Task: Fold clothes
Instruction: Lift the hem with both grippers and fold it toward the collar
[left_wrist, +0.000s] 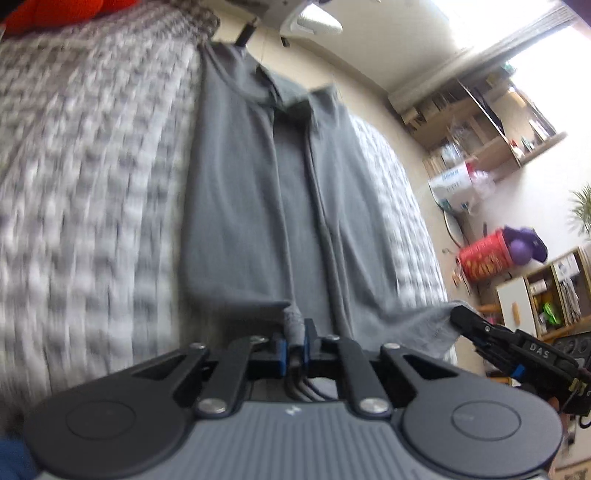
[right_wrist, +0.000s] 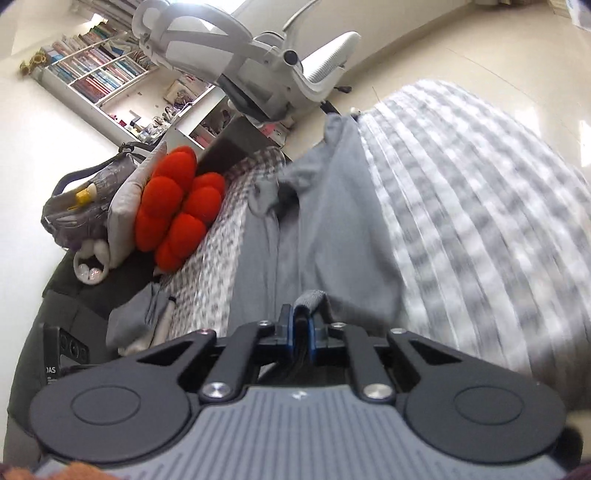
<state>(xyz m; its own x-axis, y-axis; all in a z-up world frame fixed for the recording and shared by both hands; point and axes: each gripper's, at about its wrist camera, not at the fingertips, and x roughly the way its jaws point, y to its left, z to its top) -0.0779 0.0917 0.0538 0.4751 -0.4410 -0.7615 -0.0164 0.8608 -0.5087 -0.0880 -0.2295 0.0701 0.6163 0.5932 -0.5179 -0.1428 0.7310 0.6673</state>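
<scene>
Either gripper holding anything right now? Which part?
Both hold the grey garment lying on the bed. The left gripper pinches a bunched bit of its near hem; the right gripper pinches the near hem further along, by the corner.

A red cushion (right_wrist: 177, 206) lies near a white office chair (right_wrist: 258, 66).
</scene>
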